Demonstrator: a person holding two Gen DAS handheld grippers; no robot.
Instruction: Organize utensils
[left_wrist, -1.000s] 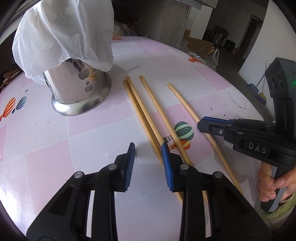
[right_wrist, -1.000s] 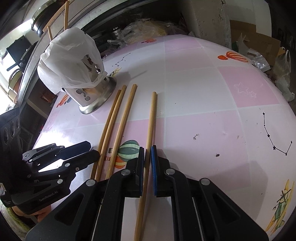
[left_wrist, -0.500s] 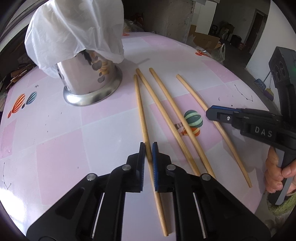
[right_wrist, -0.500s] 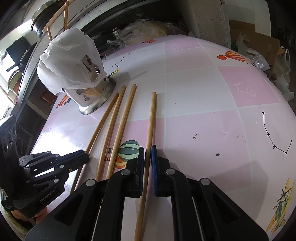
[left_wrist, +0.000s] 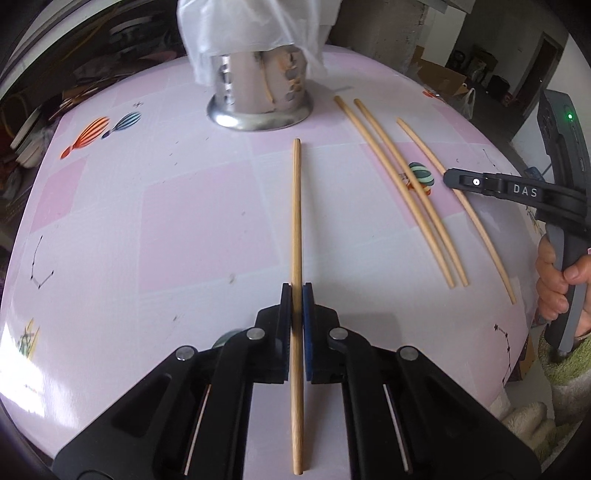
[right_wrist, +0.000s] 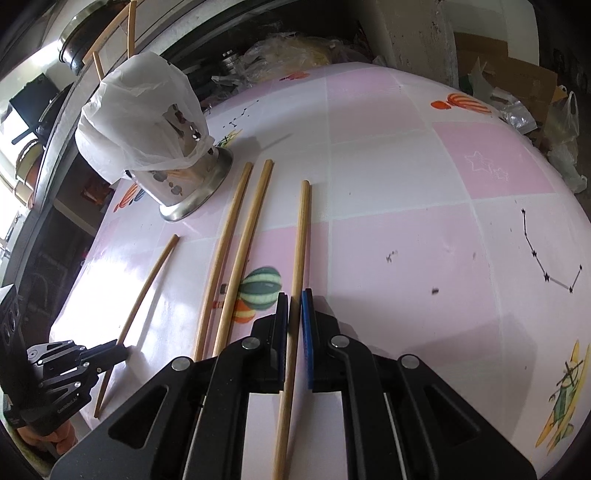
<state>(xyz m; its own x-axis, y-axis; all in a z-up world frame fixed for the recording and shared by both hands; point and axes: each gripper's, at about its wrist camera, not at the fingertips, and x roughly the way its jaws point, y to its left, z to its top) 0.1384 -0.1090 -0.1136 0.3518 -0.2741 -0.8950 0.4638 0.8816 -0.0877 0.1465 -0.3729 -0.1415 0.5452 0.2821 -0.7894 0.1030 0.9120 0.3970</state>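
Note:
My left gripper (left_wrist: 296, 291) is shut on a wooden chopstick (left_wrist: 296, 206) that points at the steel utensil holder (left_wrist: 258, 99), which has a white plastic bag over its top. My right gripper (right_wrist: 293, 299) is shut on the rightmost chopstick (right_wrist: 300, 236), which lies on the pink table. Two more chopsticks (right_wrist: 236, 251) lie side by side left of it. The left gripper (right_wrist: 110, 350) with its chopstick (right_wrist: 147, 284) shows at the lower left of the right wrist view. The right gripper (left_wrist: 458, 179) shows at the right of the left wrist view.
The round table (left_wrist: 184, 221) has a pink and white checked cloth with balloon prints (right_wrist: 260, 288). The holder (right_wrist: 184, 177) stands near the table's far left edge. Cardboard and plastic bags (right_wrist: 517, 96) lie on the floor beyond the table.
My left gripper closed on the leftmost chopstick and carried it left, away from the other three, turning it toward the holder. My right gripper stayed shut on its chopstick.

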